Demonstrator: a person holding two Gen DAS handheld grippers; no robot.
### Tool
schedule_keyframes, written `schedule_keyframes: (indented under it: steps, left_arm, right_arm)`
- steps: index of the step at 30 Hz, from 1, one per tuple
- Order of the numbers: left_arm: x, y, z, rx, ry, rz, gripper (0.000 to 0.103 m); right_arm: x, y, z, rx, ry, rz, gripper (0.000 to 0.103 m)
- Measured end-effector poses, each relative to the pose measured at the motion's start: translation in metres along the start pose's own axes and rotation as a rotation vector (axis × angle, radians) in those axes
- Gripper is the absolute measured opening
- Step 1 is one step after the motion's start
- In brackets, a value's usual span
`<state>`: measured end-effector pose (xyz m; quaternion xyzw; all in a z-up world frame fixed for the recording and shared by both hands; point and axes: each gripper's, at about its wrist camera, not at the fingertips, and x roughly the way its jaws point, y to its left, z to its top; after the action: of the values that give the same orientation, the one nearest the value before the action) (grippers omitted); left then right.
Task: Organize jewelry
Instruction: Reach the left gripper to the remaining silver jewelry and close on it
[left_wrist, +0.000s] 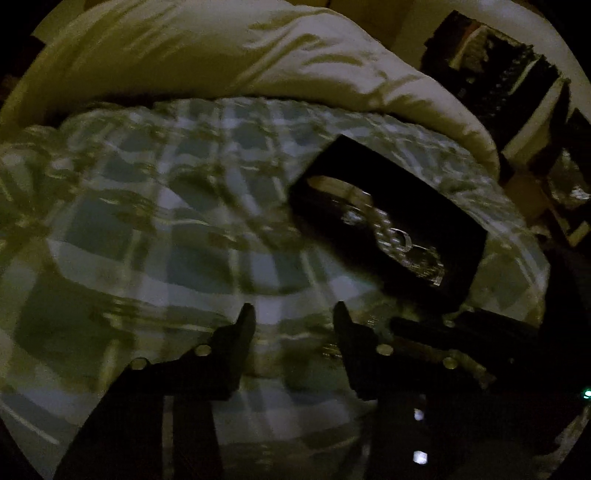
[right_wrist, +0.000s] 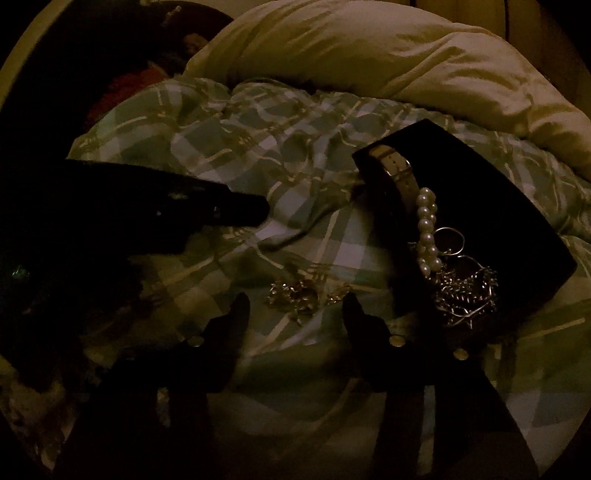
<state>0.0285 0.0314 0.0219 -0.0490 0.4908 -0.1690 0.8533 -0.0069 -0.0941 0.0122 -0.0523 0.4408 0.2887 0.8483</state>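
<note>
Bed (right_wrist: 295, 177): covered by a green-and-white plaid sheet, rumpled, dimly lit.

Duvet (right_wrist: 388, 55): pale cream, bunched across the far edge of the bed, behind everything else.

Jewelry box (right_wrist: 491, 199): black, rectangular, open-topped, lying on the plaid sheet to the right of both tongs. The left wrist view shows it blurred (left_wrist: 391, 221).

Left tongs (left_wrist: 293, 314): black fingers apart over bare sheet, nothing between them.

Right tongs (right_wrist: 295, 301): black fingers apart, tips low over the sheet on either side of the gold chain; the pads do not press on it.

Watch (right_wrist: 393, 166): pale strap, at the far left end of the box.

Pearl bracelet (right_wrist: 426, 232): white beads in a curved row along the box's left side, just nearer than the watch.

Silver chains (right_wrist: 467, 295): tangled heap in the near end of the box.

Gold chain (right_wrist: 303, 293): small tangled pile on the sheet, outside the box, just left of it.

Rings (right_wrist: 448, 240): thin metal hoops beside the pearls, inside the box.
</note>
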Motion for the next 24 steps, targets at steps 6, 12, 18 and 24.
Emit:
schedule_keyframes:
  steps: [6,12,18,24]
  left_arm:
    - [0.016,-0.013,-0.006,0.038,0.055,-0.068,0.030]
    - [0.041,-0.017,-0.015,0.043,0.116,-0.085,0.026]
    - [0.044,-0.010,-0.017,0.019,0.129,-0.084,0.015]
    - [0.045,-0.005,-0.019,-0.023,0.137,-0.119,0.014]
  right_arm:
    - [0.008,-0.002,0.002,-0.018,0.009,-0.007,0.040]
    - [0.019,0.001,0.000,-0.059,0.037,-0.036,0.040]
    - [0.021,0.007,-0.003,-0.112,0.043,-0.061,0.034]
    - [0.020,0.013,-0.008,-0.128,0.066,-0.068,0.019]
